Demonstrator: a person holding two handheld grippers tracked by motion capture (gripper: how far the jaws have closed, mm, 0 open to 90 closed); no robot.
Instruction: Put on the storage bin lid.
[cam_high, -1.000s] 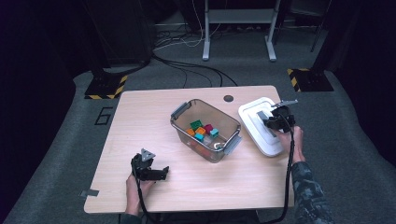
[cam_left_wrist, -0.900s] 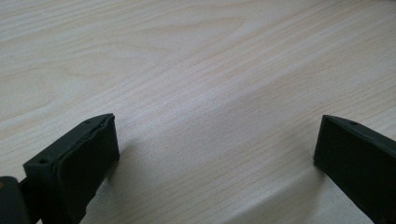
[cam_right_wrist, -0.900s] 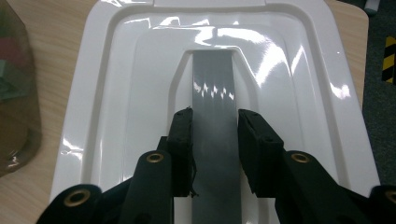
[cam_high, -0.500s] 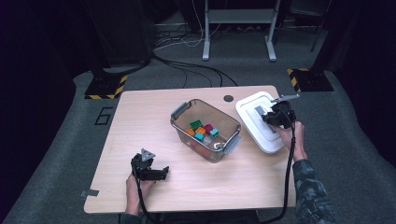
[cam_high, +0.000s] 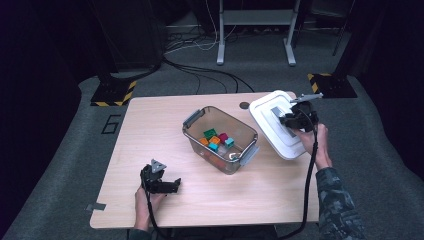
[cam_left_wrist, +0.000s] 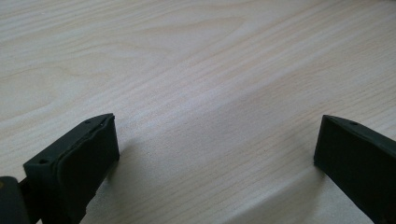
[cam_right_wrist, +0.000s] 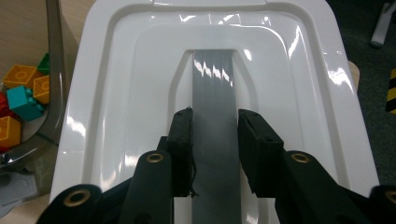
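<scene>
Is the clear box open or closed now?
Open. The clear box has no cover; its white lid is off to one side, gripped at its grey handle by the right gripper.

In your right gripper view, the white lid (cam_right_wrist: 116, 116) runs off the bottom edge, and your right gripper (cam_right_wrist: 215, 154) covers the near end of its grey handle strip (cam_right_wrist: 212, 84). At that view's left edge the clear bin (cam_right_wrist: 53, 93) is cropped to a slice of rim, its coloured blocks (cam_right_wrist: 21, 100) partly cut off. From the high view, the blocks (cam_high: 216, 140) are too small to count, and the lid (cam_high: 272, 125) hides the desk (cam_high: 150, 130) corner beneath it. Your left gripper (cam_left_wrist: 217, 154) shows its tips cut by the frame's lower edge. Both of your forearms leave the high view at the bottom.
</scene>
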